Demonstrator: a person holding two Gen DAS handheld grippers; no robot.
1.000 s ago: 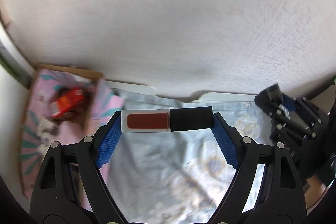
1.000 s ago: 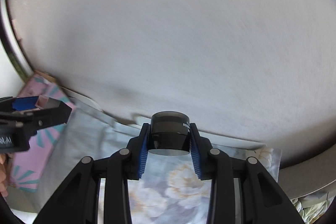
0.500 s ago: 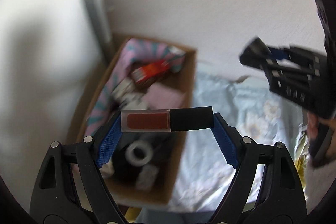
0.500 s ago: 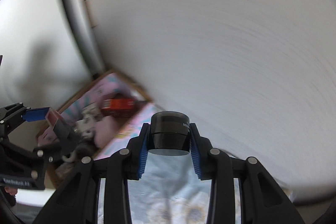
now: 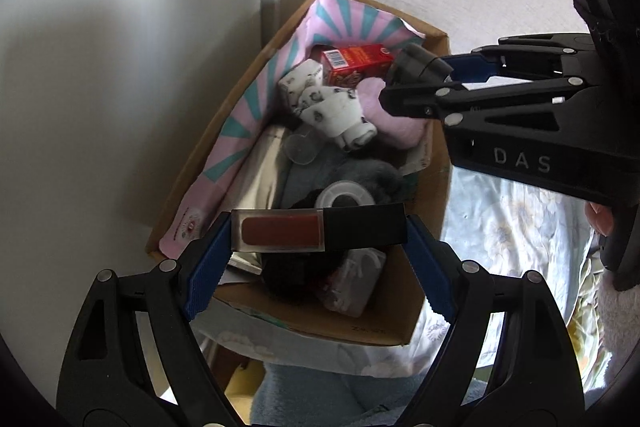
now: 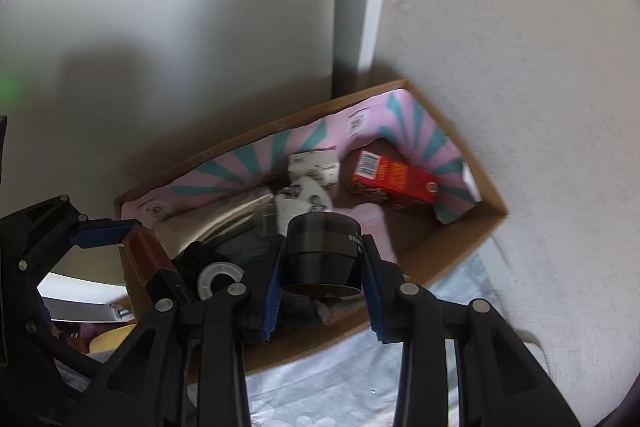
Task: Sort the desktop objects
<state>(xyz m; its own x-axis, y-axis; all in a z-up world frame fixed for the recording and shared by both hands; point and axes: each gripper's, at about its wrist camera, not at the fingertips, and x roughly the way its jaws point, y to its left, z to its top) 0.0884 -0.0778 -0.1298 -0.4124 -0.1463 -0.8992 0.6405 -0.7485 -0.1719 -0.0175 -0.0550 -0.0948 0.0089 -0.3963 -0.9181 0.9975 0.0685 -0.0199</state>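
**Carrying two cosmetics to the cardboard box**

Hanging at the bottom of the left wrist view, the left tool (image 5: 319, 247) is clenched end to end on a clear lip-gloss tube with red-brown fill and a long black cap (image 5: 318, 230), held crosswise over the near end of the open brown cardboard box (image 5: 384, 327). In the right wrist view, the right tool (image 6: 322, 267) grasps a squat black round jar (image 6: 322, 251) above the box's middle. Beyond them the box is crowded: a white tape roll (image 5: 343, 195), spotted white packets (image 5: 332, 107), a red carton (image 5: 356, 63) and a pink-and-teal striped bag (image 5: 256, 115) lining the far wall. Both items look ready for dropping; the next move calls for lowering each into a free gap, then releasing without the tools colliding.
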